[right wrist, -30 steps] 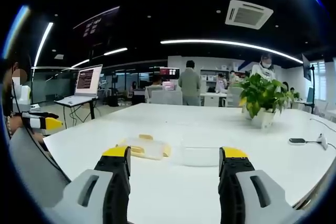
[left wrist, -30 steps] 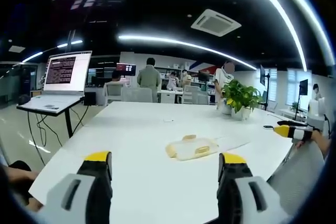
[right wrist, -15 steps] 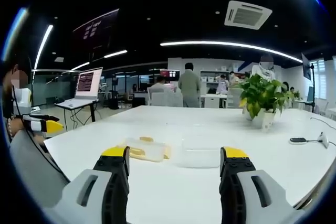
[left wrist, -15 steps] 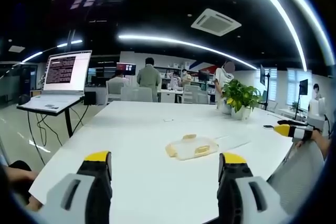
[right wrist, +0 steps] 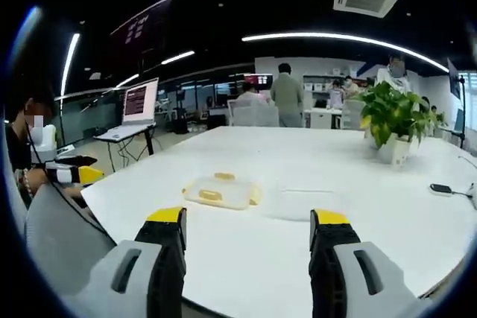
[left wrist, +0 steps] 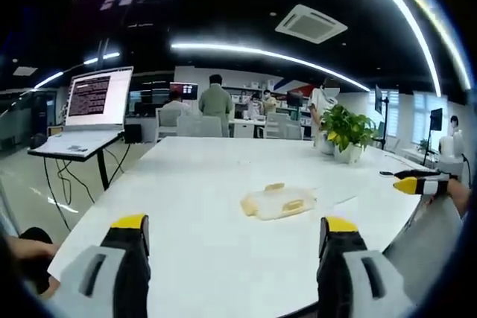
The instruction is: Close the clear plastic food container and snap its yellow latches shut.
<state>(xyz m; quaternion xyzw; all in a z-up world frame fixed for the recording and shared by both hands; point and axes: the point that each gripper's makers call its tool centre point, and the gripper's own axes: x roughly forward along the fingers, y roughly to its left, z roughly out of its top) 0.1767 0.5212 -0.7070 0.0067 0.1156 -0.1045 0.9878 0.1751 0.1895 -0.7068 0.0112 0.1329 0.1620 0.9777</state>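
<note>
A clear plastic lid with yellow latches (left wrist: 277,201) lies flat on the white table (left wrist: 186,184), some way ahead of my left gripper (left wrist: 235,223), which is open and holds nothing. Just right of the lid sits a clear container base (left wrist: 337,196), faint against the table. In the right gripper view the lid (right wrist: 220,191) lies left of centre and the clear base (right wrist: 305,202) beside it on the right. My right gripper (right wrist: 247,217) is open and apart from both pieces. The other gripper's yellow tip (left wrist: 417,184) comes in from the right, and likewise from the left (right wrist: 74,175).
A potted plant (left wrist: 346,132) (right wrist: 395,121) stands at the table's far side. A small dark device with a cable (right wrist: 443,190) lies at the right. A laptop on a stand (left wrist: 93,102) is off the table's left. Several people stand in the background.
Both views have shifted a little as the hands moved. The lid and the clear base lie where they were. Both grippers stay equally wide.
</note>
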